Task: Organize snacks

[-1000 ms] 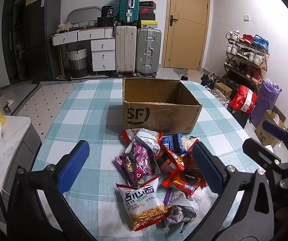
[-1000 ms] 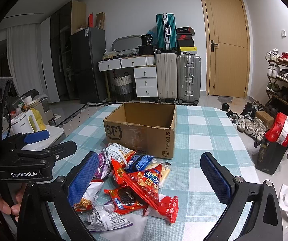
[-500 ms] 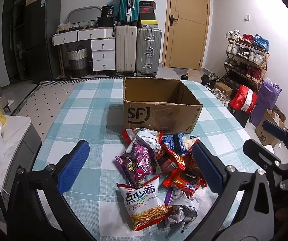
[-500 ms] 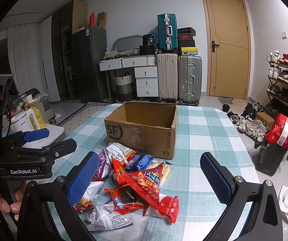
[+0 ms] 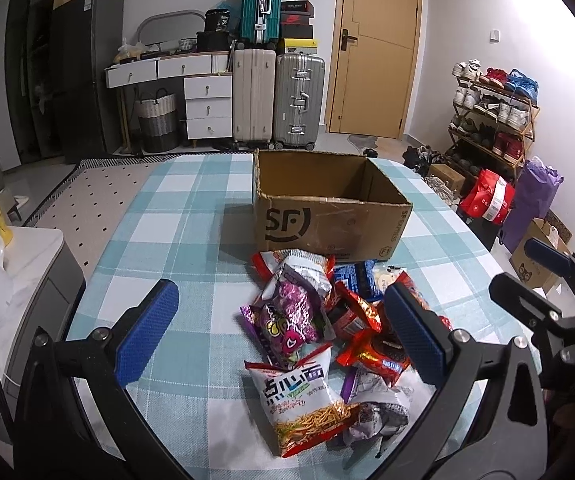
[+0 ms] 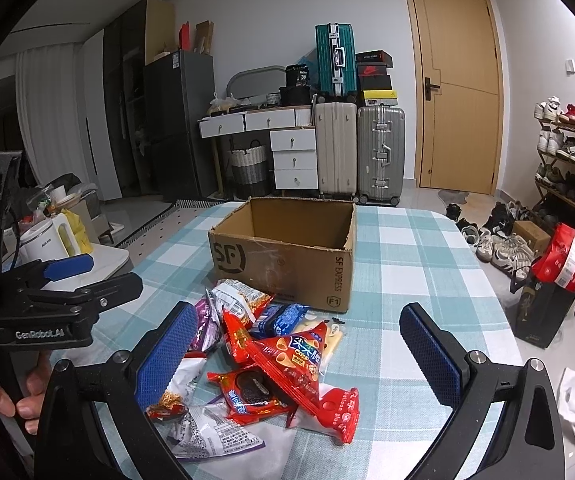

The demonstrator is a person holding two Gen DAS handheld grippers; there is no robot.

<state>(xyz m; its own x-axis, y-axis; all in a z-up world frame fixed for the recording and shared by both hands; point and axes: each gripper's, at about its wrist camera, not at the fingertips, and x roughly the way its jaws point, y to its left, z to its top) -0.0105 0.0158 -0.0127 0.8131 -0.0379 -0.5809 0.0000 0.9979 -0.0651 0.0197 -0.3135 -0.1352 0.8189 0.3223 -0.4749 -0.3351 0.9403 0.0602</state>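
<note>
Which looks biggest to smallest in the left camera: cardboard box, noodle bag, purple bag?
1. Cardboard box
2. Noodle bag and purple bag look alike; nearness makes ranking unsure.

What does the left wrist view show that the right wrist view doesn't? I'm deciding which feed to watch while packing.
Left only: the full front of the noodle bag and the purple bag. Right only: the red cone-chip bag on top of the pile, the hand holding the left gripper, and the kettle. Both: the open box, the snack pile before it, the checked cloth, and open jaws holding nothing.
</note>
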